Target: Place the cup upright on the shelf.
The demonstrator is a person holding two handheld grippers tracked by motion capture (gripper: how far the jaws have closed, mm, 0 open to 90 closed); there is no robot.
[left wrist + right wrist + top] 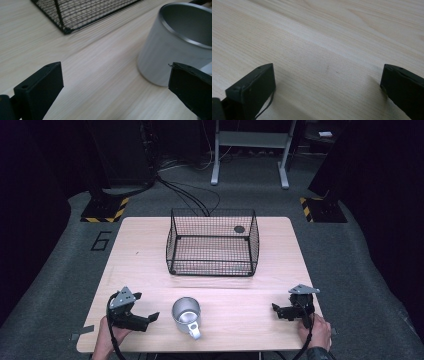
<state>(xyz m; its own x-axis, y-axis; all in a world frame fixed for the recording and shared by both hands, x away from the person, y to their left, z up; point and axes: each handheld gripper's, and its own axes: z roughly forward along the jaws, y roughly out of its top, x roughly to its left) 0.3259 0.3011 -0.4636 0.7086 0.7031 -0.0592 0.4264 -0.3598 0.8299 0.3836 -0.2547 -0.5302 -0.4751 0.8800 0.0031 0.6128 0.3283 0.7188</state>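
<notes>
The metal mug (186, 313) stands upright and empty on the bench (150, 255), near the person's edge, with its handle turned toward that edge. Just beside the mug, on its left, the left gripper (150, 317) hovers with its jaws spread wide; in the left gripper view the mug (175, 45) sits close ahead, near one jaw but not between them, untouched. Beyond the mug, toward the far side of the bench, the wire basket (212, 242) stands with nothing in it but a small dark disc (239, 229). Well to the right of the mug, the right gripper (276, 310) rests low over bare wood, its jaws likewise apart and holding nothing. Judging by this, the work is at its start: the mug is not yet grasped, and lifting it, probably into the basket, all remains.
</notes>
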